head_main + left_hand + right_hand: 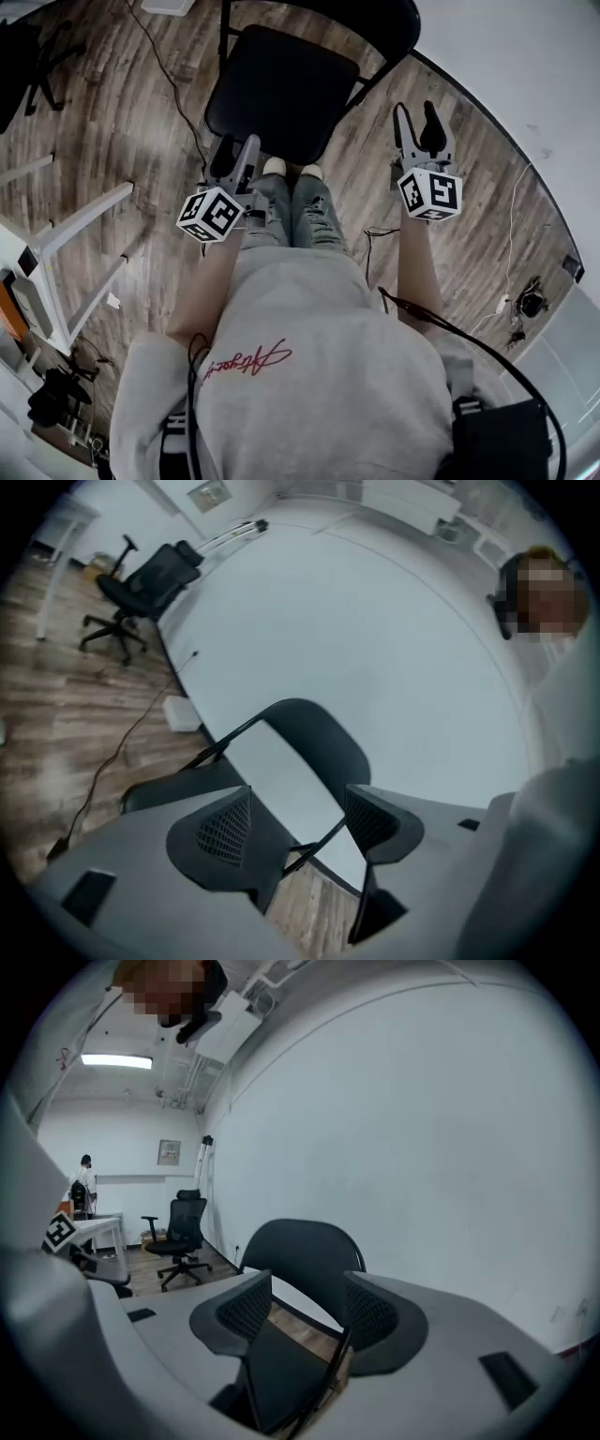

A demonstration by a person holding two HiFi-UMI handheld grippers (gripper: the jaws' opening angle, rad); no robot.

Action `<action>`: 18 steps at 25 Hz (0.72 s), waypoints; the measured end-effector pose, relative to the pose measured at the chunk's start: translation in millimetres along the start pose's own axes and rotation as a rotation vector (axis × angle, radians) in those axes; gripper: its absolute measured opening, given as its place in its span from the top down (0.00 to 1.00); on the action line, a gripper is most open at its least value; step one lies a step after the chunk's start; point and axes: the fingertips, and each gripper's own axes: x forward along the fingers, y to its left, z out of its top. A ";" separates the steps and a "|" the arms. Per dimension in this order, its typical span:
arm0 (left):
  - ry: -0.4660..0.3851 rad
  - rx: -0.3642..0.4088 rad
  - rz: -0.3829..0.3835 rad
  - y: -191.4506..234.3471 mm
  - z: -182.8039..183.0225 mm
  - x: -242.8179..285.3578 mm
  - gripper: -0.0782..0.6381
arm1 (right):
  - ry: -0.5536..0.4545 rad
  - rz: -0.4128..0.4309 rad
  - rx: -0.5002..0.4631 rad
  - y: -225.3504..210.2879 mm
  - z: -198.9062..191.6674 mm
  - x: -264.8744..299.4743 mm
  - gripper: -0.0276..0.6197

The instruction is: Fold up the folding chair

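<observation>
A black folding chair (281, 89) stands unfolded on the wood floor in front of me, its backrest (380, 19) toward the white wall. My left gripper (236, 155) is open by the seat's near left corner. My right gripper (417, 127) is open to the right of the seat, apart from the frame. In the left gripper view the backrest (314, 738) and a thin frame tube show beyond the open left gripper (298, 822). In the right gripper view the seat (281, 1372) and backrest (305, 1251) lie beyond the open right gripper (307, 1312). Neither pair of pads touches anything.
My shoes (291, 169) stand at the seat's front edge. A white table frame (66, 244) is at the left, with cables (159, 66) across the floor. The curved white wall (525, 75) rises behind the chair. A black office chair (145, 583) stands farther off.
</observation>
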 end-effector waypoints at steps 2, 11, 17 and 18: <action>0.029 -0.114 0.124 54.8 -37.6 -2.9 0.44 | 0.061 -0.001 0.010 -20.1 -33.6 26.7 0.61; 0.030 -0.507 0.243 223.8 -154.4 16.1 0.42 | 0.160 -0.042 0.121 -74.2 -130.3 126.7 0.59; 0.097 -0.601 0.053 242.4 -194.4 48.8 0.40 | 0.146 -0.016 0.166 -75.8 -157.8 170.3 0.58; 0.103 -0.620 0.019 240.3 -198.6 53.2 0.40 | 0.148 -0.004 0.165 -73.3 -160.3 175.2 0.58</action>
